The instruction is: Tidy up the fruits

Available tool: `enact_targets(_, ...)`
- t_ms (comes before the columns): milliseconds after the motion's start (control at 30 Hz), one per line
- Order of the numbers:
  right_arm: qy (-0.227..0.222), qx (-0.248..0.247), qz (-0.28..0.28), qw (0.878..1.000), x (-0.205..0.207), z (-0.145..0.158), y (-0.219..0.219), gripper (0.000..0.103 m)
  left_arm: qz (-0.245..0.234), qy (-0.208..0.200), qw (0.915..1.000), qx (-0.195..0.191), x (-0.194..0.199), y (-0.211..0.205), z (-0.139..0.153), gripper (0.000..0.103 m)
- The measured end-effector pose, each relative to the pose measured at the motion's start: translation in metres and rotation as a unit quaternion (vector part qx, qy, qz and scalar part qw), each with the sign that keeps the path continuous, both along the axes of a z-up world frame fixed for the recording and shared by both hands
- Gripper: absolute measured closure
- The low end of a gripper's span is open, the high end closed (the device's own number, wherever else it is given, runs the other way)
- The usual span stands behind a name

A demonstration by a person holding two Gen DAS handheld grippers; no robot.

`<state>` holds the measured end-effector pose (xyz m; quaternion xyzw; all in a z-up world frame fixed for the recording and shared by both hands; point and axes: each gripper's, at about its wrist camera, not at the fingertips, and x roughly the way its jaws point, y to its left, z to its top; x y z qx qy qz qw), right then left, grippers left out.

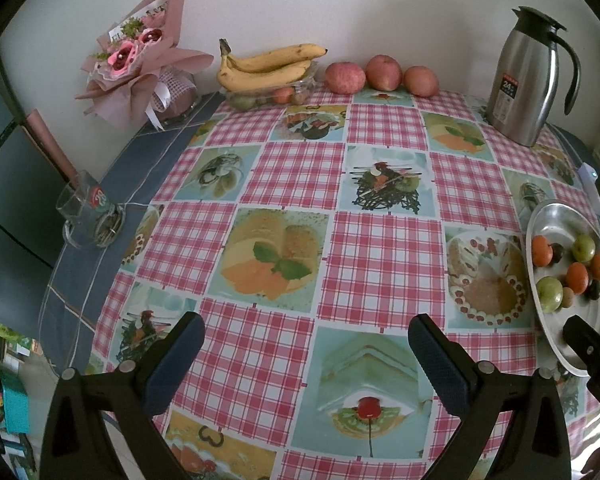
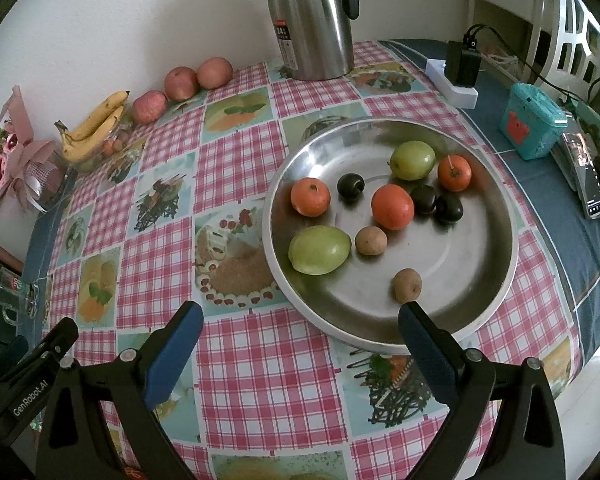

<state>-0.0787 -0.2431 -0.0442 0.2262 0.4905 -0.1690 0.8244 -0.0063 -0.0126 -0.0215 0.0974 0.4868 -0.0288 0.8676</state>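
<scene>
A round steel tray [image 2: 480,280] holds several small fruits: oranges [image 2: 392,206], green fruits [image 2: 319,250], dark plums [image 2: 351,186] and brown ones [image 2: 407,285]. In the left wrist view the same tray [image 1: 556,216] sits at the right edge. Bananas [image 1: 266,67] lie over a clear box of small fruits [image 1: 268,96] by the far wall, with three apples [image 1: 383,73] beside them. My left gripper [image 1: 306,344] hovers open over the tablecloth, holding nothing. My right gripper [image 2: 300,330] is open just in front of the tray's near rim, empty.
A steel thermos jug [image 1: 530,76] stands at the back right. A wrapped bouquet [image 1: 140,64] leans at the back left, and a glass mug [image 1: 86,212] sits near the left edge. A power strip with charger [image 2: 458,76], a teal box [image 2: 534,122] and a phone [image 2: 586,176] lie right of the tray.
</scene>
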Motion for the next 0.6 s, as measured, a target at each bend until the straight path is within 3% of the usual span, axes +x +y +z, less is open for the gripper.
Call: enact_targets(600,0.003,0.002,-0.002,1.0,0.0001,-0.002,0.0008,0.005,0.0,-0.001,1.0,0.0,-0.0004,0.0015,-0.0012,0.0)
